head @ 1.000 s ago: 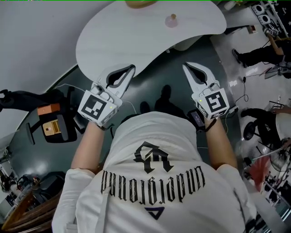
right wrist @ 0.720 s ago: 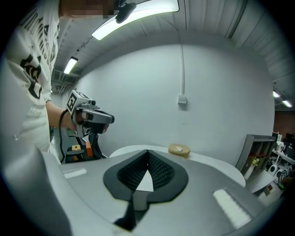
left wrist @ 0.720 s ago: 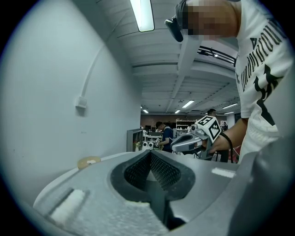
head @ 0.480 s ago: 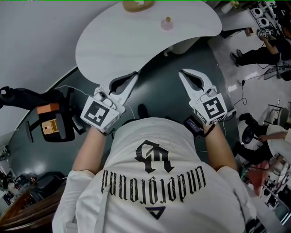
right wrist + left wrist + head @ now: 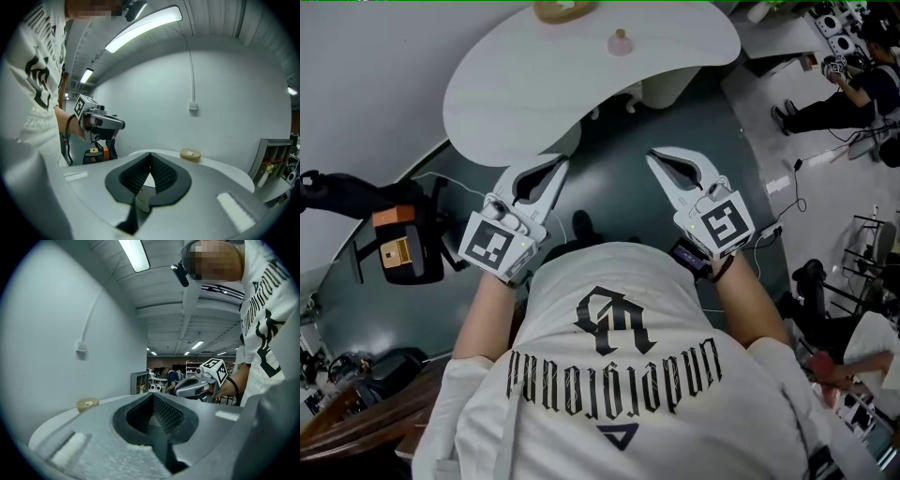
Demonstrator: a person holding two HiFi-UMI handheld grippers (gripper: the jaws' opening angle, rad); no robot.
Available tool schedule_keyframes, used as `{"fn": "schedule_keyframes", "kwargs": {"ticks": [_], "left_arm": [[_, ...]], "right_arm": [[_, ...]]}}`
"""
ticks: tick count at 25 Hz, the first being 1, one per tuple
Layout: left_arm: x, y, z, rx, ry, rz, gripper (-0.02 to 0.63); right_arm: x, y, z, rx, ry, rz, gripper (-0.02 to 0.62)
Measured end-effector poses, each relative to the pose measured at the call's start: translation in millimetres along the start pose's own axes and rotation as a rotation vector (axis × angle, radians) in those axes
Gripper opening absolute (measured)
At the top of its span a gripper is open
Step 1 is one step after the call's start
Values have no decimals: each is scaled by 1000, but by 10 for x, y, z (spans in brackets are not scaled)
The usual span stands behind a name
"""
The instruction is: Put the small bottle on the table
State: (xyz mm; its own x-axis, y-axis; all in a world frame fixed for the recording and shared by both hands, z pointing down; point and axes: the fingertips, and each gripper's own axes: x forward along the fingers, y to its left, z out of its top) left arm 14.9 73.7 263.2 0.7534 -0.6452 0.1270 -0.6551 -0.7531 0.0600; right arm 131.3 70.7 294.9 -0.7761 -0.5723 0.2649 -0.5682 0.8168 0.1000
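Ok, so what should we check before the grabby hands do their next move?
1. Left gripper empty: ok, jaws together with nothing between them.
2. Right gripper empty: ok, jaws together with nothing between them.
3. Small pink bottle on the white curved table: ok, it stands near the far edge.
4. Grippers near the bottle: not ok, both hang over the dark floor, short of the table.
5. Room around the bottle: ok, the tan round disc lies apart from it.
6. Bottle's cap on tight: cannot tell, too small to see.
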Motion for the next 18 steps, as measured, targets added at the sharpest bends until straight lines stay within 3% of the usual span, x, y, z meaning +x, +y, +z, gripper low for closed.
{"fn": "schedule_keyframes", "kwargs": {"ticks": [18], "left_arm": [[490,-1442,-100,6,35,5,6]], "right_arm": [[-1512,-165,-493,26,-4,-12,2]]}}
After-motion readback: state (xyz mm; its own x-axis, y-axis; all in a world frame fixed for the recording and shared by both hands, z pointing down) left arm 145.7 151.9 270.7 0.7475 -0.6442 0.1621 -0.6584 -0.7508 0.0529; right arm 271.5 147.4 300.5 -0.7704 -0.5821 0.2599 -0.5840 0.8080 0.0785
